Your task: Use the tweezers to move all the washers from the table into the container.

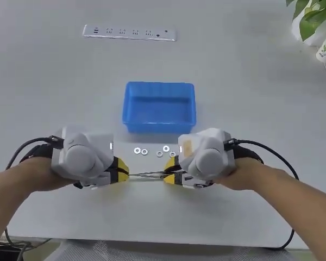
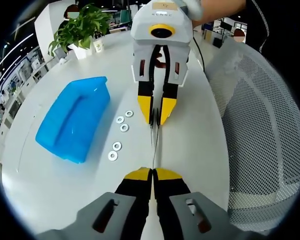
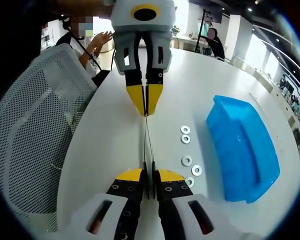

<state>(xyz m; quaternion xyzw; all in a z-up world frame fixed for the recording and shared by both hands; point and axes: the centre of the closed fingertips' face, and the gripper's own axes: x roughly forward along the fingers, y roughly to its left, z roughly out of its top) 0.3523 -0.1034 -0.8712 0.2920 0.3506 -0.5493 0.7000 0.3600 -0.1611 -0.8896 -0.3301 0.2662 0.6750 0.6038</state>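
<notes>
A white table (image 1: 250, 65) bears a power strip (image 1: 129, 32) and potted plant (image 1: 312, 19).

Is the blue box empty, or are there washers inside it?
Empty. The head view looks down into the blue box and its floor is bare. Five washers lie on the table in front of it.

The room was bright, evenly lit from overhead. The white bench (image 1: 250, 65) gave back a soft glare, and the blue plastic container (image 1: 158, 125) cast only a faint, short shadow. The head view was sharp. Both gripper views bowed hard at their edges, curving the white mesh chair back (image 2: 260, 125), and the far background looked washed out.
</notes>
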